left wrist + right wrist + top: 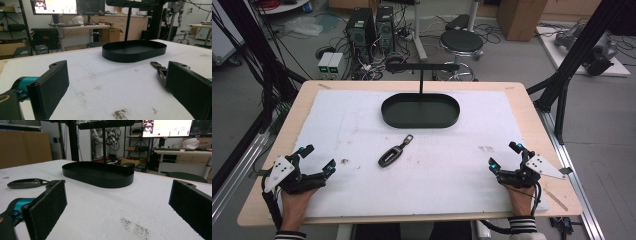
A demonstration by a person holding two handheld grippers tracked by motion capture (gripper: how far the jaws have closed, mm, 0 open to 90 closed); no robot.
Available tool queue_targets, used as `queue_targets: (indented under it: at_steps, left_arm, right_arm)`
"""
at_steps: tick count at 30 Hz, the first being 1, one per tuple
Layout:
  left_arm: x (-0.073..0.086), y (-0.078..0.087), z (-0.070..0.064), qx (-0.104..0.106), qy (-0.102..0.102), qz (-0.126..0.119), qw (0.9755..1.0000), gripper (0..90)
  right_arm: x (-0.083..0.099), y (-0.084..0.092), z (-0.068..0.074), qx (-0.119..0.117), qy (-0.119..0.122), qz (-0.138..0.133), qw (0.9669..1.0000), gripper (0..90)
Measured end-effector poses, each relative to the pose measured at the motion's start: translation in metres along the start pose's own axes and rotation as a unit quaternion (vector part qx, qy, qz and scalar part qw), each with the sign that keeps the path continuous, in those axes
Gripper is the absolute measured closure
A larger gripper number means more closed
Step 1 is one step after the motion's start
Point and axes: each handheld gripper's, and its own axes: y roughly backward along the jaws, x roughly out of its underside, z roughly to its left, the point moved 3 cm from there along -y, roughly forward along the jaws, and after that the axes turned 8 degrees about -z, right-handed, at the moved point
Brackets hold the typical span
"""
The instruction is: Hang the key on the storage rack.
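Observation:
A dark car key fob (395, 151) with a metal clip lies on the white mat (362, 130) near the table's middle. Behind it stands a black oval tray (420, 110) with an upright post and a crossbar on top. My left gripper (318, 159) rests at the front left, open with nothing between its pads (51, 86). My right gripper (504, 155) rests at the front right, open and empty too. The fob (160, 71) peeks out beside the left gripper's right pad, and the fob (27, 183) lies left of the tray (100, 173) in the right gripper view.
Dark smudges (345, 161) mark the mat near the left gripper. The wooden table edge (402, 218) runs along the front. Black frame struts (562, 75) rise at both sides, and a stool (461, 42) and computer towers stand on the floor beyond the table.

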Motion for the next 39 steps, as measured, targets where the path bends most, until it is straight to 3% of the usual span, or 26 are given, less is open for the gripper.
queue_targets:
  at_steps: [19, 21, 22, 26, 29, 34, 39]
  left_arm:
    - [-0.001, -0.002, 0.001, 0.0, 0.006, 0.007, 1.0, 5.9]
    - [-0.001, -0.004, 0.002, -0.004, -0.018, 0.021, 0.9996, 5.9]
    - [-0.002, -0.005, 0.002, -0.003, -0.026, 0.025, 0.9993, 5.8]
    - [-0.011, -0.012, 0.004, 0.021, -0.015, 0.028, 0.9993, 5.8]
    - [-0.018, -0.02, 0.006, 0.041, -0.019, 0.046, 0.9979, 5.8]
    - [-0.034, -0.036, 0.01, 0.07, -0.007, 0.075, 0.9947, 5.8]
    - [-0.051, -0.053, 0.006, 0.104, -0.041, 0.111, 0.9875, 5.8]
  right_arm:
    - [0.0, 0.0, 0.002, -0.001, 0.001, -0.002, 1.0, 0.4]
    - [0.0, 0.0, 0.002, -0.002, 0.004, -0.003, 1.0, 0.5]
    - [0.0, 0.0, 0.002, -0.002, 0.005, -0.002, 1.0, 0.4]
    - [0.0, 0.001, 0.002, -0.001, 0.001, -0.002, 1.0, 0.5]
    - [0.0, 0.0, 0.002, -0.001, -0.001, -0.002, 1.0, 0.5]
    - [0.0, 0.0, 0.002, -0.001, 0.001, -0.002, 1.0, 0.5]
    - [0.0, 0.0, 0.001, 0.0, 0.003, -0.004, 1.0, 0.5]
